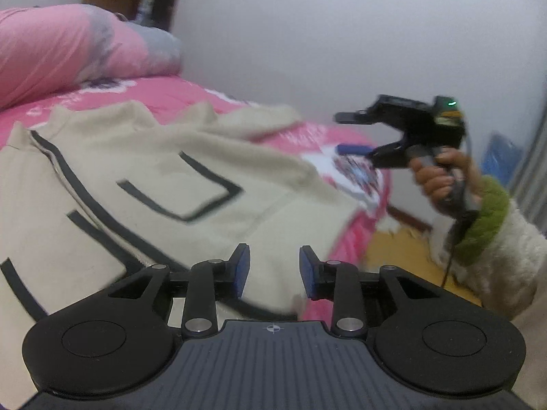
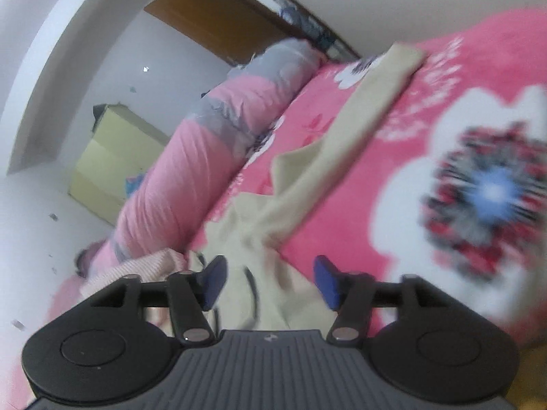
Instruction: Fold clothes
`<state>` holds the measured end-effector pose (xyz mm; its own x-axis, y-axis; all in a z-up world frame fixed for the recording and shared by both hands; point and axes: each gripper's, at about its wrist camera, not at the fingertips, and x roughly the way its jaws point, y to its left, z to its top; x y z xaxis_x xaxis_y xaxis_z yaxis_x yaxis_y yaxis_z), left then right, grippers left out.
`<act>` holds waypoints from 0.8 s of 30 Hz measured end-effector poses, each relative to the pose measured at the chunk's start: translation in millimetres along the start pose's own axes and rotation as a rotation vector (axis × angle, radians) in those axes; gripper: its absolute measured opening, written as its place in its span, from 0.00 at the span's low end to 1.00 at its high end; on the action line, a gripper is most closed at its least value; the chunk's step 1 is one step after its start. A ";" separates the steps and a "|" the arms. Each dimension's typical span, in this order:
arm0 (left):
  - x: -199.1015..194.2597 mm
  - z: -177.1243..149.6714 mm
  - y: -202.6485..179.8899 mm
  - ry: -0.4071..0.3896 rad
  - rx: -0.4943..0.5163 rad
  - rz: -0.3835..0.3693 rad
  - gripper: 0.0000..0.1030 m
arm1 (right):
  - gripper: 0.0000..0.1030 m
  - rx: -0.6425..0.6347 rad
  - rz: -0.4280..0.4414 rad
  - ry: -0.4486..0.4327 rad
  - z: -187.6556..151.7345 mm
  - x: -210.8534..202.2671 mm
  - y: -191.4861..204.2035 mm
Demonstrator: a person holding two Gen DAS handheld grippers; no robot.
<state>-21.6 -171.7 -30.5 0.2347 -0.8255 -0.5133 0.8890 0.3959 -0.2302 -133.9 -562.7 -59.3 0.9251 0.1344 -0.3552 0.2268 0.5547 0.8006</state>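
Cream top [image 1: 177, 184] lies spread on the pink bed [image 1: 191, 94], filling left and centre of the left view; one sleeve [image 2: 372, 102] runs toward upper right in the right view. Your left gripper [image 1: 273, 270] is released, jaws apart, empty, low over the hem. Your right gripper [image 1: 362, 133], also released, hangs off the bed at mid right. Frames are blurred, so slow down. Before pinching any edge, get both jaws round one cloth layer, flat.

Bed [image 1: 191, 94]: pink floral cover. Lying directly on it: one cream garment [image 1: 143, 177] with black line markings, spread out and rumpled. One rolled pink-and-grey quilt [image 1: 68, 54] along the far edge.
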 end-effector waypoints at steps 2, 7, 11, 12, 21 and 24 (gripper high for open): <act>18.9 1.4 0.7 -0.003 0.017 0.046 0.31 | 0.63 0.043 0.011 0.059 24.2 45.5 -4.7; 62.7 -10.2 9.7 0.044 0.015 0.110 0.30 | 0.63 0.112 -0.147 0.146 68.2 159.6 -20.9; 60.4 -25.1 20.5 0.012 -0.017 0.096 0.31 | 0.18 0.065 -0.253 0.130 90.9 207.1 -25.5; 60.2 -25.0 21.5 0.015 -0.018 0.092 0.31 | 0.06 0.033 -0.238 0.114 97.0 208.5 -19.6; 58.4 -24.4 30.1 0.040 -0.020 0.059 0.31 | 0.07 -0.298 -0.215 -0.018 141.5 209.0 7.6; 57.6 -24.8 28.5 0.040 -0.008 0.063 0.31 | 0.13 -0.201 -0.316 0.087 132.2 232.4 -34.6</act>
<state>7.5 -197.9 -87.1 0.2741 -0.7822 -0.5595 0.8698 0.4498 -0.2027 113.5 -659.2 -105.8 0.7880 -0.0042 -0.6157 0.4242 0.7285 0.5379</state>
